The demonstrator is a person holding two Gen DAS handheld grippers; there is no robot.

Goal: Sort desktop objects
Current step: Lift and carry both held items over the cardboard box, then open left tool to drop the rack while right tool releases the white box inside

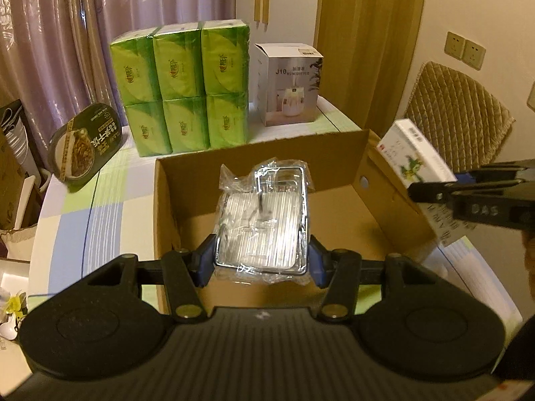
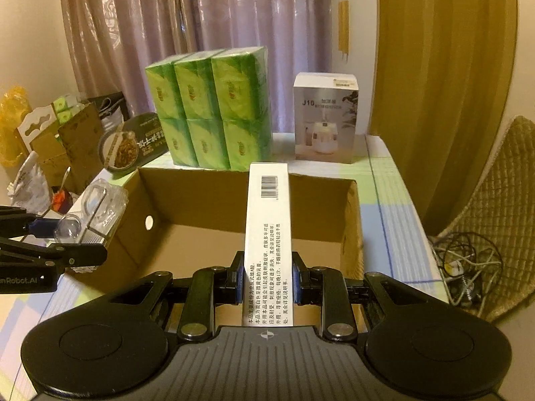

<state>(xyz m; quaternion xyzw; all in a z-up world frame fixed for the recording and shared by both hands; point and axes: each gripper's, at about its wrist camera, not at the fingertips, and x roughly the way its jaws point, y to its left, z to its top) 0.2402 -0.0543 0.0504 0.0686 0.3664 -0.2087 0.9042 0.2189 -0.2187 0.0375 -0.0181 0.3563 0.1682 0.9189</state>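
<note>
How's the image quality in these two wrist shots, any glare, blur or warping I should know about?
Left wrist view: warm dim light, glare on the plastic-wrapped chrome rack in the left gripper, strong fisheye bending of the cardboard box edges, dark corners. Right wrist view: the same yellow cast; print on the white carton in the right gripper is readable, the curtain is soft, and the rim is vignetted.

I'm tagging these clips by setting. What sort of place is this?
Most likely a room in a home: long curtains hang behind a table that holds green tissue packs, a humidifier box and a cardboard box.
</note>
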